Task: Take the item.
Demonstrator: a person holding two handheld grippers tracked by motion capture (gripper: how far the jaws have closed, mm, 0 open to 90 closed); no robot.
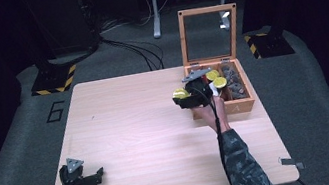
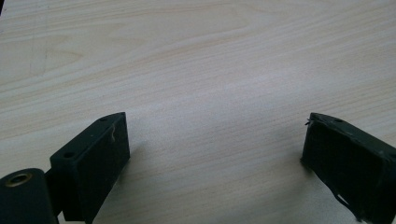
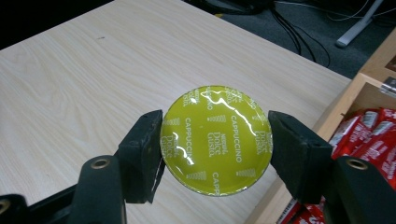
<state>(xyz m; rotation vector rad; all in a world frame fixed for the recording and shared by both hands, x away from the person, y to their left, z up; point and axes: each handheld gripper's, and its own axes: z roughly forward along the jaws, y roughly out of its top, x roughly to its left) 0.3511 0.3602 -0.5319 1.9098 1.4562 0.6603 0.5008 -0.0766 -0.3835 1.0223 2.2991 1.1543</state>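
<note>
My right gripper [image 1: 182, 97] is shut on a yellow-green coffee capsule [image 3: 215, 139] with a shiny printed lid, held above the table just left of the wooden box [image 1: 243, 104]. The same capsule [image 1: 181, 93] shows at the gripper's tip in the high view. Two more yellow capsules [image 1: 216, 78] lie in the box's left part. My left gripper [image 1: 96, 175] rests low near the table's front left corner, its jaws wide apart over bare wood [image 2: 215, 93], holding nothing.
The wooden box stands at the table's right edge with its glass lid [image 1: 207, 34] upright. It also holds grey capsules [image 1: 234, 83] and red packets [image 3: 369, 135]. Cables [image 1: 137, 49] and a metal stand leg [image 1: 154, 8] lie on the floor beyond the light wooden table [image 1: 126, 119].
</note>
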